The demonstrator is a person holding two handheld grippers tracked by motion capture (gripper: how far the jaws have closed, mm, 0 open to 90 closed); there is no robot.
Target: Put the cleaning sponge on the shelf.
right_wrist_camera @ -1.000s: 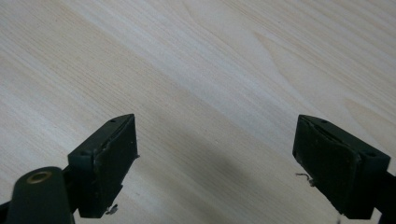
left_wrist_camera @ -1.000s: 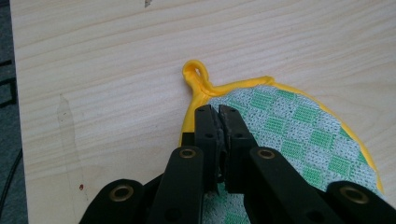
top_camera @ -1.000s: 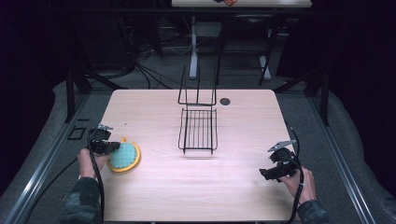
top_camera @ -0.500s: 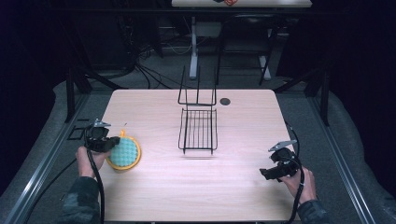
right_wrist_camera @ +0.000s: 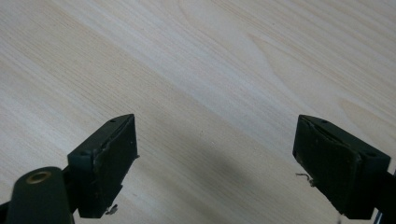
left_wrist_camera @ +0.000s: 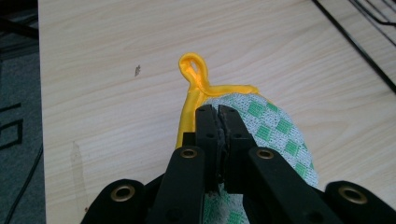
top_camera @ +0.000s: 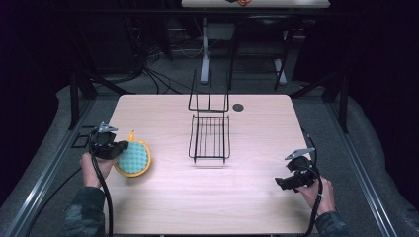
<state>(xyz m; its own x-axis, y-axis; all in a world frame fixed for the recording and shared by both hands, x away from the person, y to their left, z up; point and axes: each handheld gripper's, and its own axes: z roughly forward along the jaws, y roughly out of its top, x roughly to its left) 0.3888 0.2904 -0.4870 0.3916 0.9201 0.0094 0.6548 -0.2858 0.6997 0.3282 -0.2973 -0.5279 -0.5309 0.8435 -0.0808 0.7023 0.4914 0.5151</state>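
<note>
A round pot holder (top_camera: 133, 159), green-and-white checked with a yellow rim and hanging loop, is at the table's left side. My left gripper (top_camera: 121, 147) is shut on its edge. In the left gripper view the two jaws (left_wrist_camera: 217, 112) press together on the checked cloth (left_wrist_camera: 275, 126) beside the yellow loop, above the wood. My right gripper (top_camera: 281, 183) hovers over the table's front right. In the right gripper view its jaws (right_wrist_camera: 217, 137) stand wide apart with bare wood between them, so it is open.
A black wire rack (top_camera: 209, 138) with an upright back stands mid-table, and its wires show at the top right of the left gripper view (left_wrist_camera: 359, 42). A small dark round disc (top_camera: 238, 107) lies behind it. The wooden table (top_camera: 163, 207) has dark floor around it.
My left gripper has risen a little and drifted away from the front edge, taking the pot holder with it. The right gripper has stayed where it was.
</note>
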